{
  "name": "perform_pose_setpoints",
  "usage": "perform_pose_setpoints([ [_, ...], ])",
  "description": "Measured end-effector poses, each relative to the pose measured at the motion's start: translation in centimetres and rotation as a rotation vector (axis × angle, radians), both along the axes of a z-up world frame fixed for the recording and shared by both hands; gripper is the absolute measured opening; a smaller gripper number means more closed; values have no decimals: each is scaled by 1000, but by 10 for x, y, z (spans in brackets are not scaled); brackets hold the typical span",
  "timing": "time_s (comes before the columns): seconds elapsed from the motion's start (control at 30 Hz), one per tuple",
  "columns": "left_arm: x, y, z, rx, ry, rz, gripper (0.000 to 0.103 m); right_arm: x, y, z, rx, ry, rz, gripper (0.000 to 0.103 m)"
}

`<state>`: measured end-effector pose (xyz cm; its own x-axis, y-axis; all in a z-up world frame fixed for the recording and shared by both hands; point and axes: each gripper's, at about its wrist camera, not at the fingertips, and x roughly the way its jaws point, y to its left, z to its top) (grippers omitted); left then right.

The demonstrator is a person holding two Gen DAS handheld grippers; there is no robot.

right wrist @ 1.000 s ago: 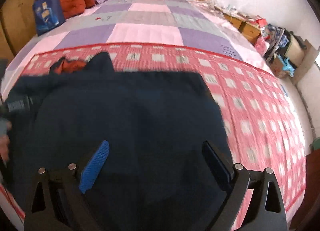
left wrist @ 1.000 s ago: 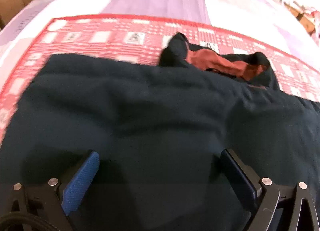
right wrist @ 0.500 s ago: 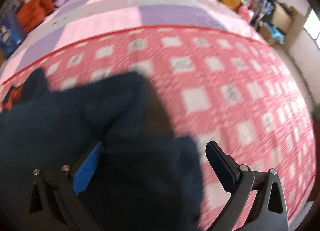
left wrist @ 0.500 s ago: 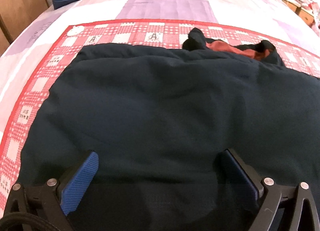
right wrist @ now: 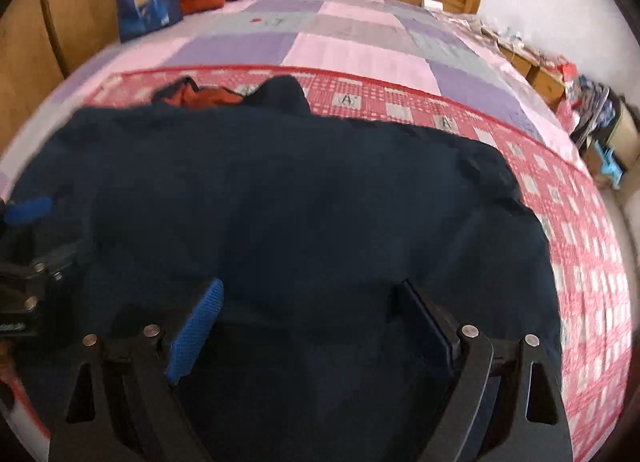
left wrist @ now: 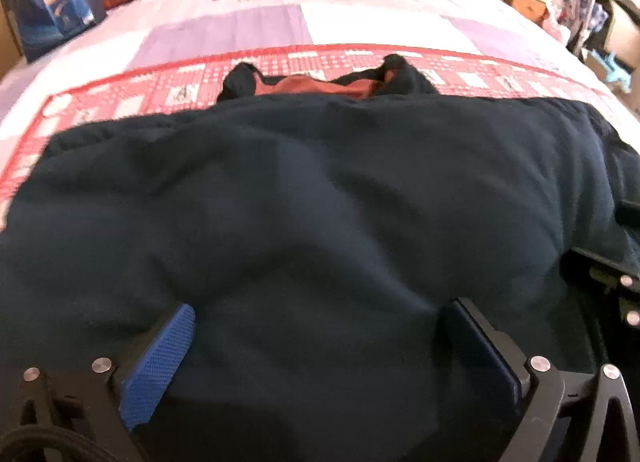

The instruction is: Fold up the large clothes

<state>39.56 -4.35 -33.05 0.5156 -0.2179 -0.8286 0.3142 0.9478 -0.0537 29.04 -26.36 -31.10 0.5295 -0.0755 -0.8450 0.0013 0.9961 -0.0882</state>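
Garment point(left wrist: 320, 190) spread beneath left gripper point(left wrist: 320, 326), right gripper point(right wrist: 308, 302), both spread wide

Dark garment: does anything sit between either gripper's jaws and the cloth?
Nothing visible does. The left gripper and right gripper are both open right over the dark garment, which lies spread on the red checked blanket.

Dark navy garment point(left wrist: 320, 190) with rust-red lining point(left wrist: 308, 86), red-and-white checked blanket point(right wrist: 580, 222), blue fingers point(left wrist: 158, 366)
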Motion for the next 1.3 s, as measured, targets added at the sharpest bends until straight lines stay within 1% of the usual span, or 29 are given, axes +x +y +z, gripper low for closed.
perform_pose_setpoints([
  [0.07,22,14,-3,20,20,48,103,18,-9,-3,9,4,-16,97],
  [0.23,76,54,-7,89,63,194,103,64,-45,-4,23,22,-133,97],
  [0.27,81,60,-9,97,70,210,103,68,-53,-5,16,25,-156,97],
  [0.3,89,69,-10,105,80,232,103,67,-62,-4,-17,28,-179,97],
  [0.37,96,81,-12,148,82,256,103,71,-80,-5,-44,36,-209,97],
  [0.43,98,91,-16,147,95,267,103,68,-101,-6,-41,43,-256,97],
  [0.47,100,96,-18,145,101,275,103,67,-109,-6,-11,44,-262,97],
  [0.5,100,101,-20,146,103,284,103,64,-115,-7,17,48,-261,96],
  [0.63,99,114,-25,145,103,301,103,58,-105,-7,-49,36,-238,96],
  [1.0,99,121,-26,155,97,288,103,60,-107,-11,-49,50,-236,97],
  [1.1,95,123,-22,168,97,301,102,61,-106,-11,-57,48,-235,96],
  [1.13,90,123,-17,175,87,307,99,59,-102,-6,-76,37,-238,96],
  [1.17,81,120,-9,185,67,306,97,55,-97,0,-98,18,-235,93],
  [1.2,73,118,-3,176,53,301,96,47,-87,9,-111,-19,-217,93],
  [1.27,40,107,14,122,14,264,96,17,-51,30,-53,-118,-115,93],
  [1.3,18,98,22,93,0,242,96,6,-37,35,-39,-138,-75,93],
])
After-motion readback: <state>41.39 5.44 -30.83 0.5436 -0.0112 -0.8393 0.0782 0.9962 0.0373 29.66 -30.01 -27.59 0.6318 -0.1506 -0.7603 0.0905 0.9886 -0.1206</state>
